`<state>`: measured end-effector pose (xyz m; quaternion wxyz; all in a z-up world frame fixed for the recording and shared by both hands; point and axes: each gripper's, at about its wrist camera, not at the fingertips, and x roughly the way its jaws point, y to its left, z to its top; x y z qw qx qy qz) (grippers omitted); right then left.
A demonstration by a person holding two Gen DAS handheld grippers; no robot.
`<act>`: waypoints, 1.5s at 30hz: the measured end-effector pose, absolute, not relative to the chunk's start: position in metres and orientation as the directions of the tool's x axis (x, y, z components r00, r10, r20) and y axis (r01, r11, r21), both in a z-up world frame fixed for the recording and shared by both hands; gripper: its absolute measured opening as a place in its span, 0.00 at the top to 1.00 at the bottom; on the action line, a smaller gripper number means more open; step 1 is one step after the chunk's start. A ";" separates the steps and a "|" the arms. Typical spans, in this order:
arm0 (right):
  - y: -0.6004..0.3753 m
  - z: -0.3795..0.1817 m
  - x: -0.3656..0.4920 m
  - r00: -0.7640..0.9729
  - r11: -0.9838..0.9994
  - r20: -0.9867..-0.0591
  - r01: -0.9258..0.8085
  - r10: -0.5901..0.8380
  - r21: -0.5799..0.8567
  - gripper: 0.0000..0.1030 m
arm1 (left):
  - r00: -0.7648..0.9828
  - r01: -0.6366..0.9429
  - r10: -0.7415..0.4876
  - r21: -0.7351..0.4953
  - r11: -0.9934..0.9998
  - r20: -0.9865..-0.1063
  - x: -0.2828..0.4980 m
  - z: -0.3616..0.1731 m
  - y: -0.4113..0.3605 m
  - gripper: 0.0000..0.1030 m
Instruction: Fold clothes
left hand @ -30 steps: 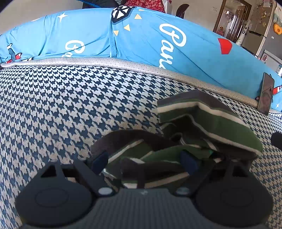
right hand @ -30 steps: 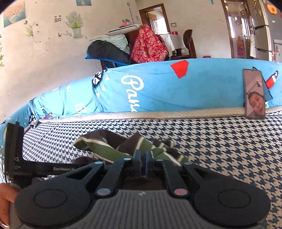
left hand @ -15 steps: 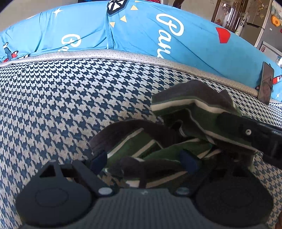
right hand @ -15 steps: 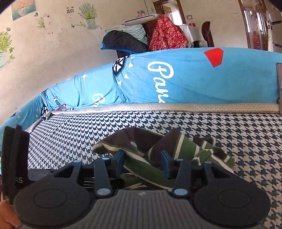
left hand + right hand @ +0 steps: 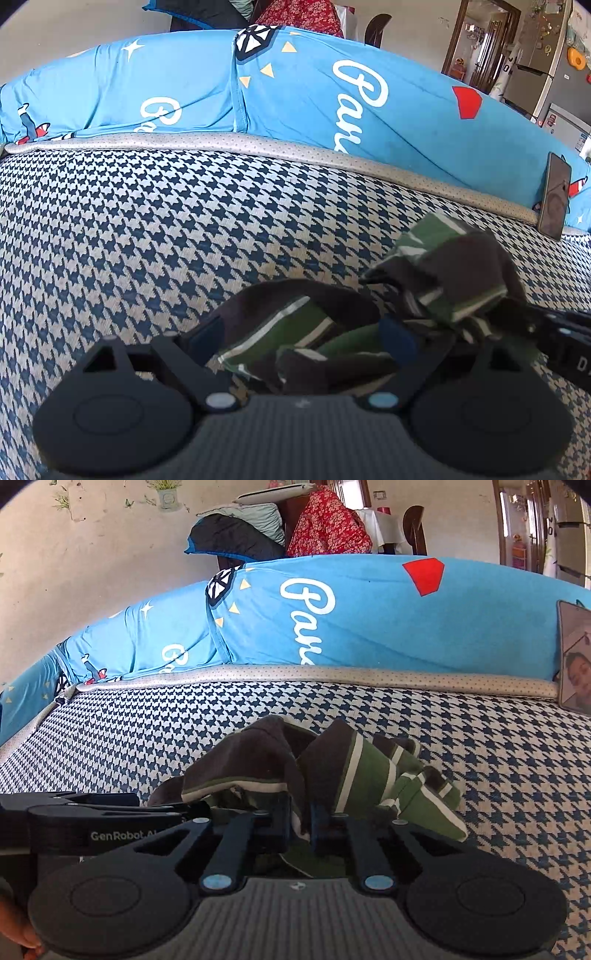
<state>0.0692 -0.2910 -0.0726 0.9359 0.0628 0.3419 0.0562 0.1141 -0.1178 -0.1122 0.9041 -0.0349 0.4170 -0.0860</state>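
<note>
A crumpled green, brown and white striped garment (image 5: 295, 332) lies on the houndstooth mattress (image 5: 184, 229). My left gripper (image 5: 299, 332) is open, its jaws wide on either side of the garment's near folds. In the right wrist view the same garment (image 5: 351, 771) bunches up in front of my right gripper (image 5: 299, 821), whose jaws are shut on a brown fold of it. The right gripper also shows at the right edge of the left wrist view (image 5: 554, 332), and the left gripper at the left of the right wrist view (image 5: 92, 819).
A long blue printed bolster (image 5: 295, 96) (image 5: 332, 613) runs along the mattress's far edge. A phone (image 5: 554, 201) (image 5: 574, 657) leans against it at the right. Clothes are piled on furniture (image 5: 277, 528) behind. Bare mattress lies left of the garment.
My right gripper opened, moved onto the garment and closed on a brown fold. The garment's right part has been pulled up and shifted. My left gripper stayed open around the near folds.
</note>
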 end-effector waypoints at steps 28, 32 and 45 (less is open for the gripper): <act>-0.414 -0.070 -0.025 0.656 0.936 -0.722 0.350 -0.219 0.034 0.94 | 0.619 0.124 -0.129 -0.066 0.990 -0.775 0.021 -0.151 -0.117 0.09; -0.422 -0.062 -0.041 0.688 0.933 -0.704 0.344 -0.176 0.102 0.94 | 0.632 0.126 -0.095 -0.019 0.992 -0.769 0.006 -0.158 -0.118 0.02; -0.398 -0.056 -0.043 0.770 0.946 -0.633 0.141 0.080 0.291 0.73 | 0.635 0.126 -0.123 -0.055 0.991 -0.763 -0.014 -0.154 -0.102 0.00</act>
